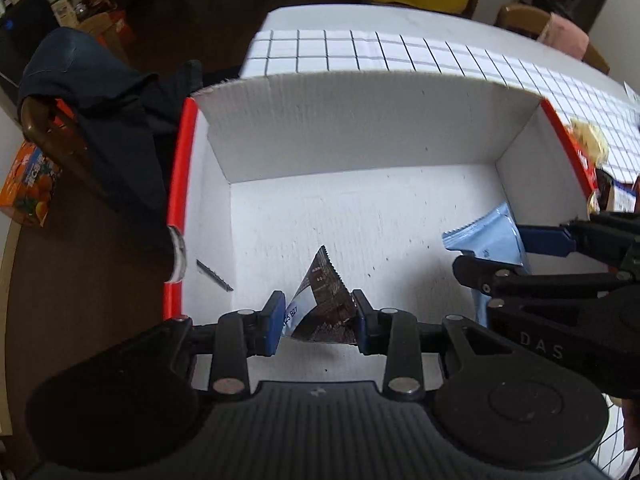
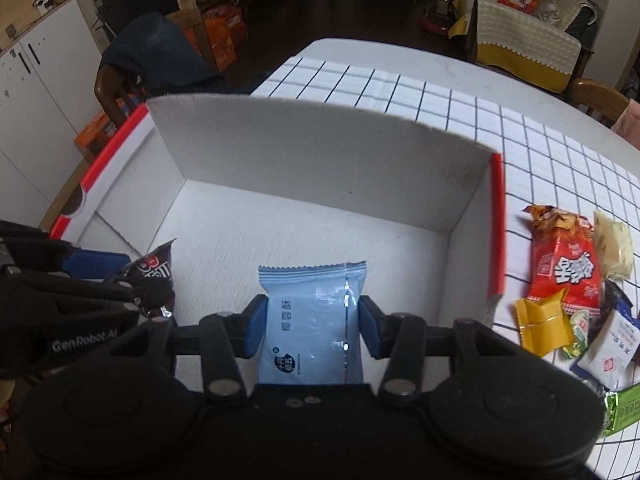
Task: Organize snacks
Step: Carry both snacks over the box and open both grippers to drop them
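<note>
A white cardboard box (image 1: 360, 132) with red outer sides lies open on the checked tablecloth, also seen in the right wrist view as the box (image 2: 320, 160). Inside it, my left gripper (image 1: 318, 314) is shut on a dark brown snack packet (image 1: 326, 300), held above the box floor. Beside it, my right gripper (image 2: 312, 320) is shut on a light blue snack packet (image 2: 312, 320). The left wrist view shows that blue packet (image 1: 484, 232) and the right gripper (image 1: 520, 256) at the right; the right wrist view shows the dark packet (image 2: 154, 276) at the left.
A pile of loose snacks lies on the cloth right of the box: a red bag (image 2: 566, 268), a yellow packet (image 2: 542, 326), a white packet (image 2: 608, 352) and a green one (image 2: 624, 408). A chair draped with dark clothing (image 1: 92, 92) stands left of the table.
</note>
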